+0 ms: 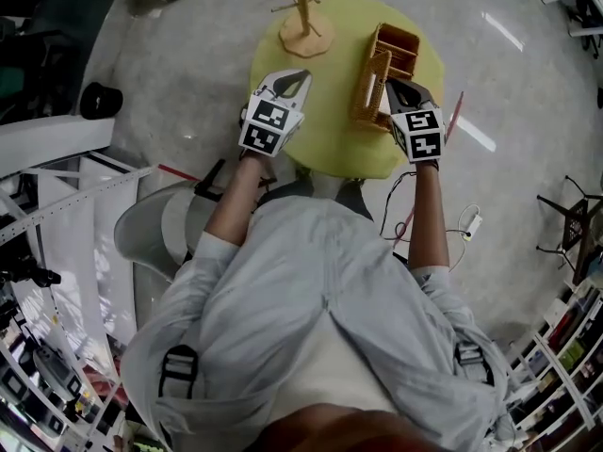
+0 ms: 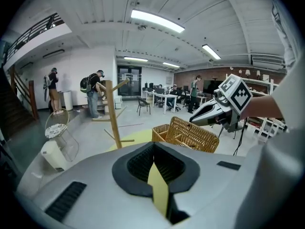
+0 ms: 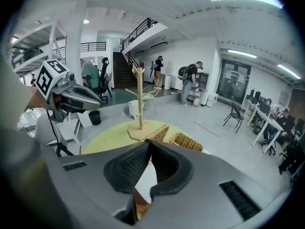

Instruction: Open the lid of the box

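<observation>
A wicker box [image 1: 400, 50] stands on the right side of the round yellow table [image 1: 330, 135]. Its lid [image 1: 370, 88] is raised on edge along the box's left side. My right gripper [image 1: 390, 85] is at the lid's near end, its jaws closed on the rim. In the right gripper view the jaw tips [image 3: 150, 142] meet right at the lid's edge [image 3: 158, 130], with the box [image 3: 187, 141] behind. The left gripper view shows the tilted lid [image 2: 190, 133] under the right gripper [image 2: 193, 121]. My left gripper [image 1: 301, 75] hovers over the table's left part, shut and empty [image 2: 153, 144].
A wooden branch rack [image 1: 303, 22] stands at the table's far left edge. A grey chair [image 1: 155, 229] is at my left, a black bin [image 1: 99, 100] beyond it. Cables and a red stick [image 1: 456, 116] lie on the floor to the right. People stand far off.
</observation>
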Tool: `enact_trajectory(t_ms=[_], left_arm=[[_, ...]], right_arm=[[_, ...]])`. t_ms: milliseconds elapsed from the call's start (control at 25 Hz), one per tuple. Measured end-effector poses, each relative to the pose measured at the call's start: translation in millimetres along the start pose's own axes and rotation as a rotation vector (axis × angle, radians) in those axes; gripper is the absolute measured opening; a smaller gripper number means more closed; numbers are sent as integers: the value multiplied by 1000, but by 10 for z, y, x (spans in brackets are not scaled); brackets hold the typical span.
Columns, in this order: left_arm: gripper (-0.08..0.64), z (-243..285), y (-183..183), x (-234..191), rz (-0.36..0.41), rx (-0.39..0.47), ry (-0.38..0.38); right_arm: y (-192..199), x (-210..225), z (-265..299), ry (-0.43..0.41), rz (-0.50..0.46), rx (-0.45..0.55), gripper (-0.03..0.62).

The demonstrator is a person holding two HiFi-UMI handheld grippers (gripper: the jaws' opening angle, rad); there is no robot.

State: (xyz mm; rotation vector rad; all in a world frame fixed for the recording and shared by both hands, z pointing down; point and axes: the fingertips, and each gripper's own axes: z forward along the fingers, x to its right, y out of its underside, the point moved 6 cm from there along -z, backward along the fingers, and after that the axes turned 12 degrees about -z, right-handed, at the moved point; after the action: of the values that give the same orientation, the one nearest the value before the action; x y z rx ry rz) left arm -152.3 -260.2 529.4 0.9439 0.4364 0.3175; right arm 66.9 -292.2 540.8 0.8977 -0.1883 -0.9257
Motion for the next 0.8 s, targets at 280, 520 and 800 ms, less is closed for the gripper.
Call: enact_trajectory(t_ms=[280,520,800], left_arm=[[29,-118,59,-370,-19,-4,0],[29,-147,76,-560,-50,11,-13],[29,-160,166,-679,-87,-1,-25]], right_arm=[[-295,-287,282,-10,20,15,38],[-351,-486,625,-58,-20,-16,38],[-328,-788,962,-156,-37,-80,43]])
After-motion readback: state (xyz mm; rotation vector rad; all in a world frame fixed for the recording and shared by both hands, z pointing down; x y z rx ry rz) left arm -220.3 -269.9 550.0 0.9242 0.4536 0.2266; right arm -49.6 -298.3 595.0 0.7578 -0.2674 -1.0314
